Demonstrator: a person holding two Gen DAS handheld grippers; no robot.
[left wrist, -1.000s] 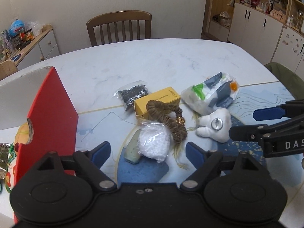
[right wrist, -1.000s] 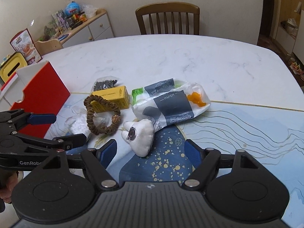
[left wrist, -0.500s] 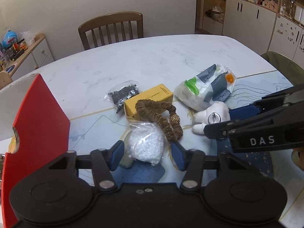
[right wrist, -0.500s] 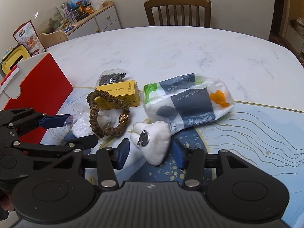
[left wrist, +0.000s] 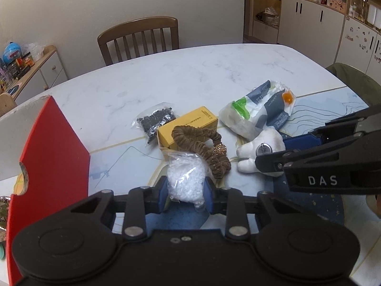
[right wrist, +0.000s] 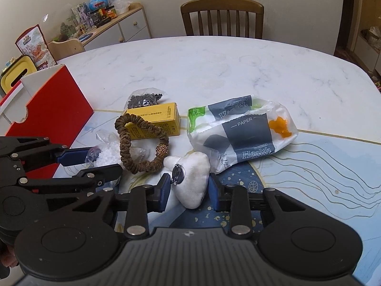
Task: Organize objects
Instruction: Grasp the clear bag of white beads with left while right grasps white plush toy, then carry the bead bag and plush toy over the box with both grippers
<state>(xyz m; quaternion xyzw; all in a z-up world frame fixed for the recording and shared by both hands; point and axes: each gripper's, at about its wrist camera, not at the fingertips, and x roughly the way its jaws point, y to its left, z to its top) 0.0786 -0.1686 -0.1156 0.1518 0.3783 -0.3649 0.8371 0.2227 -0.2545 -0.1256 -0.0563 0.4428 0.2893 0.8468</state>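
My left gripper (left wrist: pixel 184 196) is shut on a clear bag of white beads (left wrist: pixel 185 178) at the near edge of the pile. To its right, my right gripper (right wrist: pixel 189 193) is shut on a white plush cushion (right wrist: pixel 193 183) that carries a metal clip. A brown scrunchie (right wrist: pixel 140 143) with a gold bead lies between the two, partly over a yellow box (right wrist: pixel 154 119). Behind the box sits a bag of black beads (right wrist: pixel 142 99). A tissue packet (right wrist: pixel 243 131) lies to the right. Each gripper shows from the side in the other's view.
A red and white open box (left wrist: pixel 52 155) stands at the left on the white marble table (left wrist: pixel 190 71). A blue patterned mat (right wrist: pixel 309 166) covers the near part. A wooden chair (left wrist: pixel 140 38) is at the far side, cabinets beyond.
Both grippers moved forward and closed from wide open: the left now clamps the bag of white beads, the right clamps the white plush cushion.
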